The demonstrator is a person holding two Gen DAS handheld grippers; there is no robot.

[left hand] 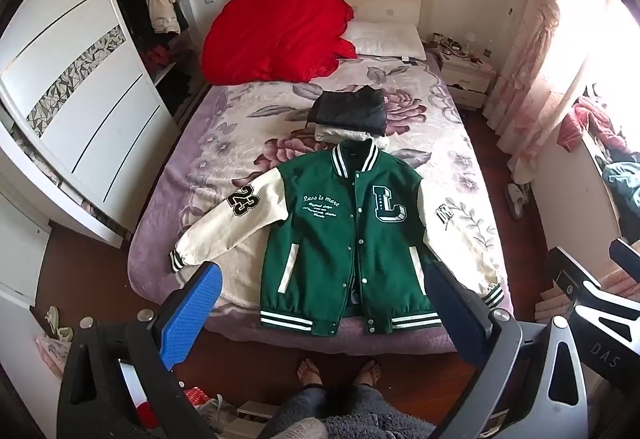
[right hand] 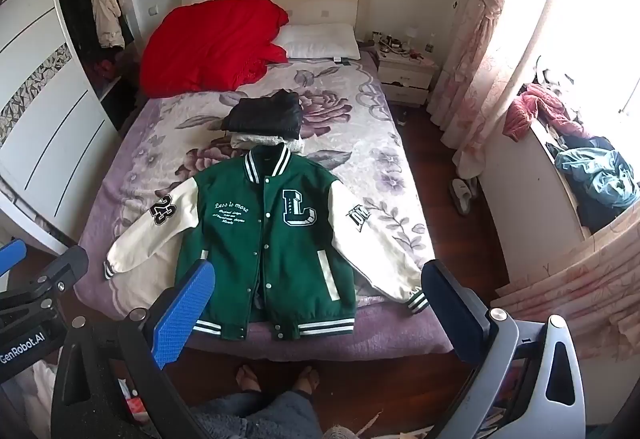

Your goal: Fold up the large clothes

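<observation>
A green varsity jacket (left hand: pixel 352 239) with cream sleeves lies flat, front up and buttoned, at the foot of the bed; it also shows in the right wrist view (right hand: pixel 272 239). Both sleeves spread out to the sides. My left gripper (left hand: pixel 324 303) is open and empty, held above the bed's foot edge in front of the jacket's hem. My right gripper (right hand: pixel 316 303) is open and empty, also held above the foot edge, to the right of the left one. Neither touches the jacket.
A stack of folded dark and light clothes (left hand: pixel 352 115) lies mid-bed behind the jacket's collar. A red duvet (left hand: pixel 276 35) and white pillow (left hand: pixel 386 39) are at the headboard. A wardrobe (left hand: pixel 80 99) stands left, a nightstand (left hand: pixel 466 79) and curtains right. My feet (left hand: pixel 340 373) stand below.
</observation>
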